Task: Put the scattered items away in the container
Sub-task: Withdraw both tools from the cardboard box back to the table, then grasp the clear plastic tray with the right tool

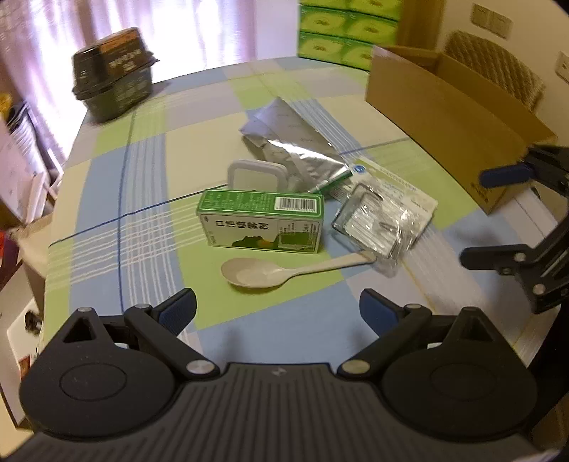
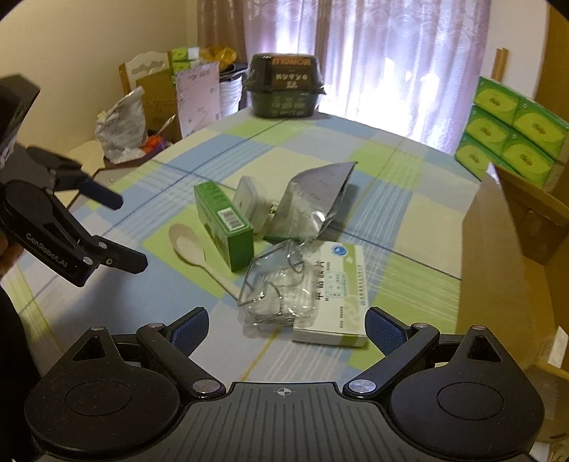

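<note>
A cluster of items lies mid-table: a green box (image 1: 261, 222) (image 2: 224, 224), a beige spoon (image 1: 284, 270) (image 2: 192, 248), a silver foil pouch (image 1: 295, 145) (image 2: 313, 202), a small white lidded container (image 1: 254, 174) (image 2: 250, 202), and a clear plastic bag (image 1: 377, 224) (image 2: 277, 295) lying on a white medicine box (image 1: 394, 186) (image 2: 338, 295). The open cardboard box (image 1: 451, 117) (image 2: 498, 270) stands at the right. My left gripper (image 1: 277, 312) (image 2: 124, 231) is open just short of the spoon. My right gripper (image 2: 286, 327) (image 1: 483, 215) is open before the bag and medicine box. Neither holds anything.
A black lidded bowl (image 1: 113, 78) (image 2: 284, 85) sits at the far table edge by the curtains. Stacked green tissue packs (image 1: 345, 32) (image 2: 512, 138) rise behind the cardboard box. A chair with bags and papers (image 2: 142, 106) stands beyond the table's far left edge.
</note>
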{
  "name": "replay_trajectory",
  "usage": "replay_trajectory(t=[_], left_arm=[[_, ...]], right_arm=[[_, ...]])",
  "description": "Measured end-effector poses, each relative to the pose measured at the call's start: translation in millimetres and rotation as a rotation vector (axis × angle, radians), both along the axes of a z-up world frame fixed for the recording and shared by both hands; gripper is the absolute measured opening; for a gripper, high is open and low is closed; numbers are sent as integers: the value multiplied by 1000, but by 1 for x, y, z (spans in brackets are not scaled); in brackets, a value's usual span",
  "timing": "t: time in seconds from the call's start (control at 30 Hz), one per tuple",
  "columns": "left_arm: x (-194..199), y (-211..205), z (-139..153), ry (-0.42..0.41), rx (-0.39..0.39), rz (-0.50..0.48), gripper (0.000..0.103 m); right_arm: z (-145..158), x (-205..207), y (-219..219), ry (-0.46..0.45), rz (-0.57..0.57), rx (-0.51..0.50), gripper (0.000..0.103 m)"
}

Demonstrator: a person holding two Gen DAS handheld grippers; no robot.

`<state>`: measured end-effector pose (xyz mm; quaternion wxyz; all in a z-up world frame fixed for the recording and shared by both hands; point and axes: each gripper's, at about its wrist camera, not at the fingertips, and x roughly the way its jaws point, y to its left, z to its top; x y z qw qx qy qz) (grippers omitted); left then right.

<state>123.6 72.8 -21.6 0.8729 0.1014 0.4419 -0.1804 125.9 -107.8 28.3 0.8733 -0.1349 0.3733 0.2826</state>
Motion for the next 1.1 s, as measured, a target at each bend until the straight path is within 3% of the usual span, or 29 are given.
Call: replay_trajectory(t=[0.2,0.27,0.4,0.5,0.83,1.0,1.03,1.1], left_arm=[[11,-2,-18,-11,77,-87,96],[15,-1,-23,-9,85,-98,96],[23,1,-30,-14,100,-110,96],[28,3,-34,-16,97,-120,96],[41,1,-51,-21,106,-204,96],[48,1,-58,-27,113,-229,96],[49,1,-59,-26,111,-233,96],[51,0,-62,-28,111,-246,96]], right_arm=[[-18,2,19,-11,58,-33,97],[-24,6,24,-9,77,-46,75],[-33,13,33,-12,96,-65,74],[-40,18,40,-18,122,-85,60],[-61,25,58,-64,181,-180,59],[-69,26,62,-95,205,-214,52],[-69,26,62,-102,201,-216,43],[-69,27,61,-110,198,-217,39]])
